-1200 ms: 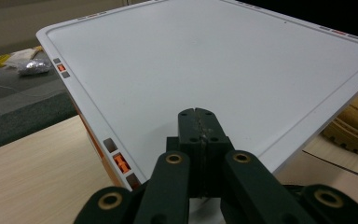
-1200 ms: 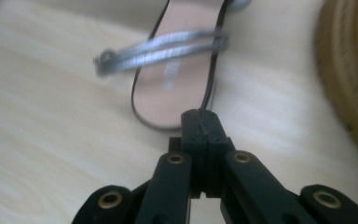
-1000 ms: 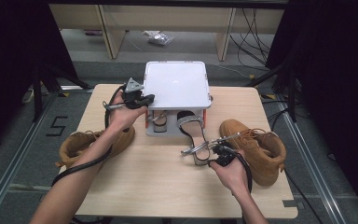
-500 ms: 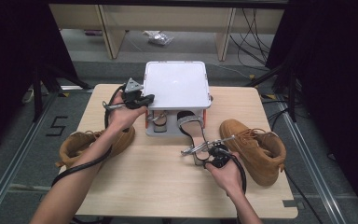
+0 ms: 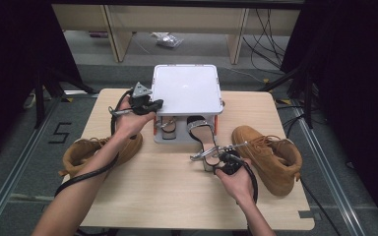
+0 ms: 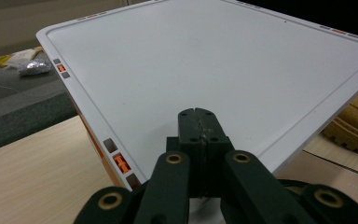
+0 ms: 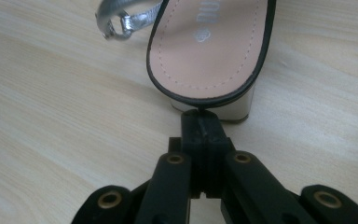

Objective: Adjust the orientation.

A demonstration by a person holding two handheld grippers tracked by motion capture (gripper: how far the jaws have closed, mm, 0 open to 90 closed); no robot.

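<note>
A heeled sandal (image 5: pixel 201 132) with a silver strap lies half under the white rack (image 5: pixel 186 88), its heel toward me. In the right gripper view its tan insole (image 7: pixel 209 46) and silver buckle strap (image 7: pixel 123 22) are just ahead, and my right gripper (image 7: pixel 199 117) is shut, tips against the block heel. In the high view that right gripper (image 5: pixel 215 161) sits behind the heel. A second sandal (image 5: pixel 167 127) rests inside the rack. My left gripper (image 5: pixel 155 104) is shut and empty at the rack's left edge; in its own view the left gripper (image 6: pixel 199 114) hovers over the white top (image 6: pixel 205 60).
A tan boot (image 5: pixel 86 150) lies on the table's left side under my left forearm. Another tan boot (image 5: pixel 270 152) lies at the right, close to my right hand. Bare wooden tabletop (image 5: pixel 167 191) spreads in front of the rack. Cables trail from both grippers.
My right gripper has edged slightly left, closer to the sandal's heel. The left gripper has stayed by the rack.
</note>
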